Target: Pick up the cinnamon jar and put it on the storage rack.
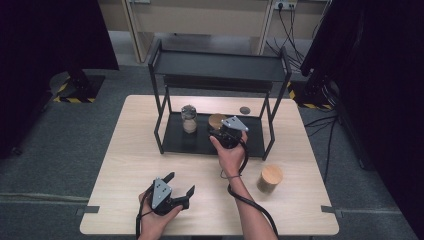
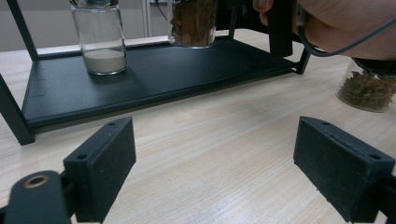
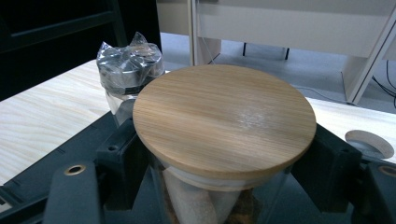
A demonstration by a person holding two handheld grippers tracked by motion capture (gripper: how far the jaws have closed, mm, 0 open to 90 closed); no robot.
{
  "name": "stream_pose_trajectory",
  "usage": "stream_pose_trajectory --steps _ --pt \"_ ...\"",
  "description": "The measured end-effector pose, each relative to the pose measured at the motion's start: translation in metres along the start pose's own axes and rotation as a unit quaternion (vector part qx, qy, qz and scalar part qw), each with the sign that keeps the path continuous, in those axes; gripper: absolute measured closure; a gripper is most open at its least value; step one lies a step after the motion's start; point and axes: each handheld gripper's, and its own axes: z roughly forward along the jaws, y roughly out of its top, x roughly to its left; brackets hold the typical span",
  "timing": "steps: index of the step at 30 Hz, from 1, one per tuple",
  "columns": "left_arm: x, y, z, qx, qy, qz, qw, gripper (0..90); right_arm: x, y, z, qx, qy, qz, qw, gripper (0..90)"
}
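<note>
A glass jar with a round wooden lid (image 3: 224,116) and brown contents (image 2: 193,22) is at the lower shelf of a black rack (image 1: 220,67). My right gripper (image 3: 223,156) is shut on it, one jaw on each side just under the lid (image 1: 217,120). Whether the jar rests on the shelf (image 2: 154,79) or hangs just above it, I cannot tell. To its left stands a jar of white powder (image 1: 189,119) with a crinkled clear wrap over its top (image 3: 128,65). My left gripper (image 1: 177,189) is open and empty near the table's front edge, its pads (image 2: 107,172) wide apart.
A second wooden-lidded jar (image 1: 270,179) with brown contents (image 2: 369,88) stands on the table to the right of the rack. A small round disc (image 1: 245,110) lies behind the rack. The rack's upper shelf hangs over the jars. Light wooden table (image 1: 130,155).
</note>
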Motion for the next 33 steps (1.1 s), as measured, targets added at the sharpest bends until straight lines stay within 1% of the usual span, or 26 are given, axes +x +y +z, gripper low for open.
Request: stream_pose_trajectory --steps 14,21,33 --pt "0.000 0.000 0.000 0.000 -0.001 -0.001 1.0000 12.6 -0.002 0.001 0.013 0.004 -0.007 0.003 1.0000 26.2" --pt "0.000 0.000 0.000 0.000 -0.002 0.000 1.0000 12.6 -0.001 0.002 0.020 0.006 -0.008 0.002 0.9999 26.3" --pt "-0.001 0.000 0.000 0.000 -0.004 0.000 1.0000 12.6 -0.001 -0.001 0.033 0.018 -0.015 0.002 0.9997 26.3"
